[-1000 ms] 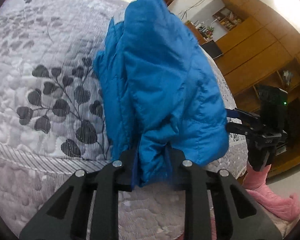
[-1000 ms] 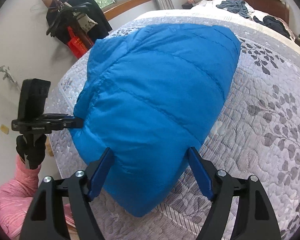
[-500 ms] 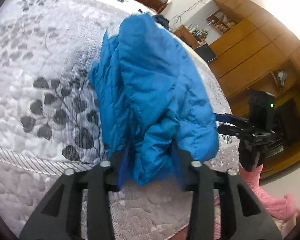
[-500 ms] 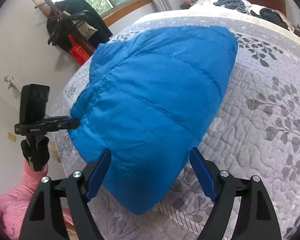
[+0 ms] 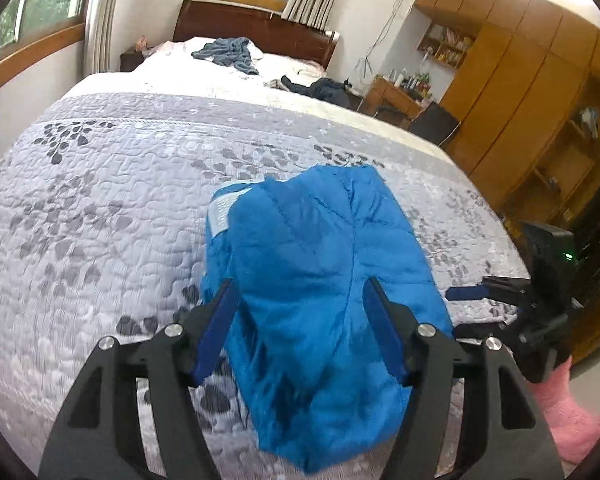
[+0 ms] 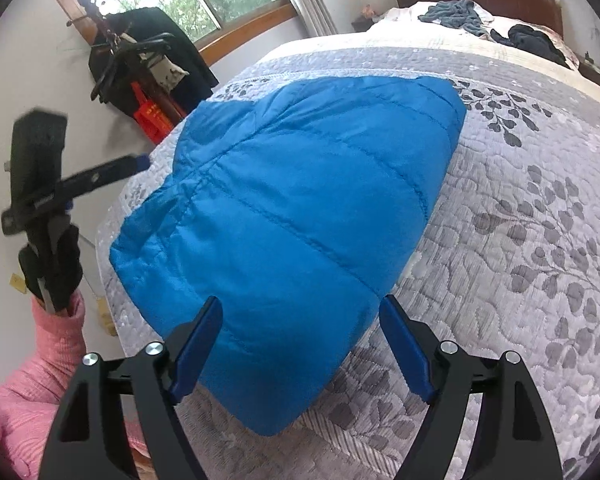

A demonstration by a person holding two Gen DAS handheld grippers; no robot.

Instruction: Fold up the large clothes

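A blue quilted puffer jacket (image 5: 320, 280) lies folded into a thick bundle on the grey leaf-patterned bed quilt (image 5: 100, 208), near the foot edge. My left gripper (image 5: 300, 320) is open, its blue pads standing either side of the jacket's near end without pinching it. In the right wrist view the same jacket (image 6: 300, 208) spreads wide and flat, and my right gripper (image 6: 300, 336) is open above its near edge. The left gripper (image 6: 138, 164) shows there at the left, held by a gloved hand with a pink sleeve (image 6: 28, 380).
Dark clothes (image 5: 228, 50) lie heaped by the wooden headboard. Wooden wardrobes (image 5: 520, 100) line the right side. A coat rack with dark garments (image 6: 140, 56) stands by the window. The right gripper (image 5: 466, 292) appears at the jacket's right.
My left gripper has let go of the jacket's edge, opened, and lifted back, so its view now takes in the whole bed. The jacket has settled onto the quilt. The right gripper stays open.
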